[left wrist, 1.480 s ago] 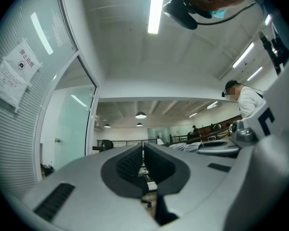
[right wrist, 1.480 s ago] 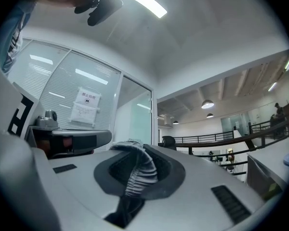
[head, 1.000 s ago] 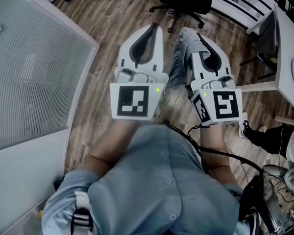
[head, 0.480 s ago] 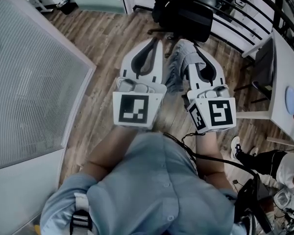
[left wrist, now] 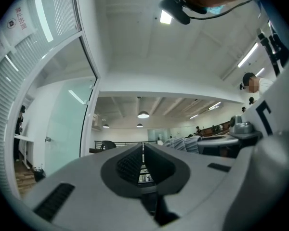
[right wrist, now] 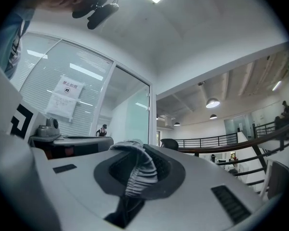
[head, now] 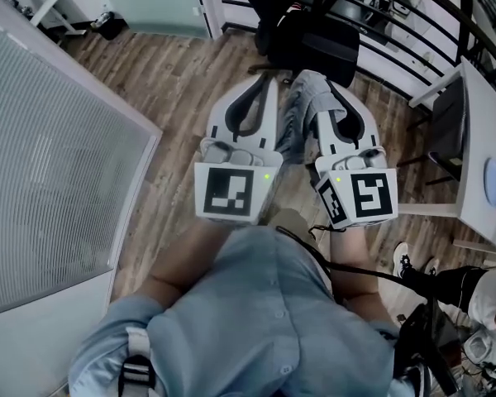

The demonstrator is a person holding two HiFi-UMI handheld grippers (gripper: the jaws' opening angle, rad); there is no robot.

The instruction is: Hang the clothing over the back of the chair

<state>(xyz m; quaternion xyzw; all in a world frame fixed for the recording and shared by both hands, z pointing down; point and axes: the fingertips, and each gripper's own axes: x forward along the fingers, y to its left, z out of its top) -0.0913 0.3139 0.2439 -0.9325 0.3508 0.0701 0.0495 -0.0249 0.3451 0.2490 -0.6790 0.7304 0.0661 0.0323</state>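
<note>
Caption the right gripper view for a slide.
Right claw shut on striped grey clothing, black chair beyond.

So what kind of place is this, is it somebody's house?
Most likely an office, not a house. There is a black swivel chair, a long glass wall with blinds, and a white desk at the side.

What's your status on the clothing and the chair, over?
Left gripper shut, empty. Right gripper shut on striped clothing. Chair ahead, clothing not yet on it. Nothing seen in between.
</note>
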